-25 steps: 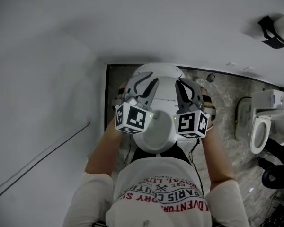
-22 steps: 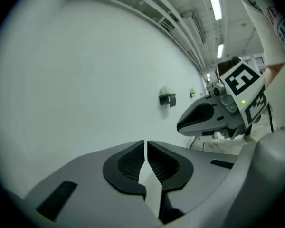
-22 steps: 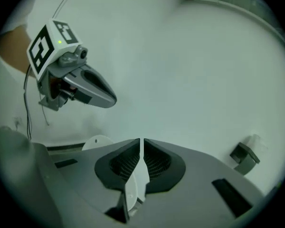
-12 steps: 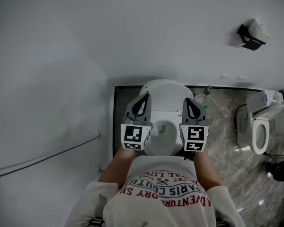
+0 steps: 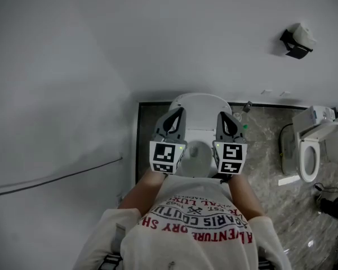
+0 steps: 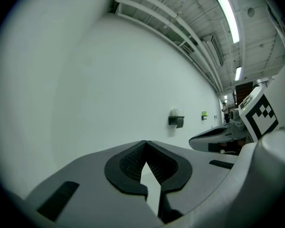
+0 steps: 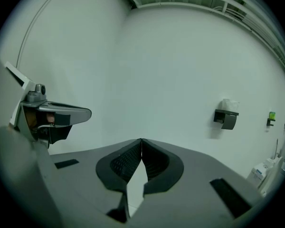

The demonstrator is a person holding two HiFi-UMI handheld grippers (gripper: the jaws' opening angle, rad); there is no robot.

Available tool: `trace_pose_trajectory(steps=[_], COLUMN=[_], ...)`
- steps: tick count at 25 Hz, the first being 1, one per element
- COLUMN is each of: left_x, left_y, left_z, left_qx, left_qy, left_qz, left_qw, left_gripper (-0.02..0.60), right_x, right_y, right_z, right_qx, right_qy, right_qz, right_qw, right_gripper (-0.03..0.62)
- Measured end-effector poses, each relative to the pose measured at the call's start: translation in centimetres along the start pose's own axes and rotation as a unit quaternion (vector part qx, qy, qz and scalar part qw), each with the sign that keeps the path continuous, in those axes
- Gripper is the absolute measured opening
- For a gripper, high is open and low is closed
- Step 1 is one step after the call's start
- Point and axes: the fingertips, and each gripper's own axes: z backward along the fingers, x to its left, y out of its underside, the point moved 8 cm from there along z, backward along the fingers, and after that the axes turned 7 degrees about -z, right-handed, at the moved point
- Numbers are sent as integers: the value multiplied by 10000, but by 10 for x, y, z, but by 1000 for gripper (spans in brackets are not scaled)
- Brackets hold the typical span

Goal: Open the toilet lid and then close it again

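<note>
Head view, looking steeply down. The toilet (image 5: 199,104) stands on the floor against the far wall, below and between the two tools. The left gripper (image 5: 181,111) and right gripper (image 5: 221,115) are held side by side above it, each with its jaws closed tip to tip on nothing.

The lid is judged to be rigid, smooth plastic, light and hinged at the far end. It is best lifted and lowered by its near front edge and eased down, not dropped.

Grippers and forearms cover the bowl's sides. Whether the lid is raised or lowered cannot be told. Neither gripper view shows the toilet, only white wall and a paper holder (image 7: 226,118).
</note>
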Motion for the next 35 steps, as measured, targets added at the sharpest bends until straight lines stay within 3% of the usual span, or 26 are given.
trace_pose_trajectory(steps=[4, 14, 22, 25, 28, 33, 35], left_x=[-3, -3, -11, -8, -4, -12, -12], left_y=[-1, 14, 43, 72, 100, 122, 123], left_z=[0, -2, -28, -53, -75, -125, -147], left_qx=[182, 189, 715, 1203, 1675, 2165, 2238], left_qy=[24, 141, 246, 633, 938, 1575, 1680], left_qz=[-190, 342, 8, -294, -500, -1038, -1451], left_qw=[9997, 9991, 9971, 9903, 9801, 9579, 9490], left_gripper=[5, 5, 6, 52, 52, 52, 52], right_x=[-1, 6, -13, -20, -28, -49, -54], right_y=[-1, 11, 30, 38, 50, 68, 72], right_z=[0, -5, -34, -59, -87, -135, -154], right_qx=[-1, 171, 728, 1080, 1514, 2081, 2226], right_qy=[22, -221, -429, -652, -844, -1291, -1539], right_qz=[-39, -35, -101, 102, 457, 1237, 1579], right_qw=[10000, 9996, 9964, 9920, 9838, 9616, 9496], right_gripper=[14, 14, 15, 15, 15, 17, 27])
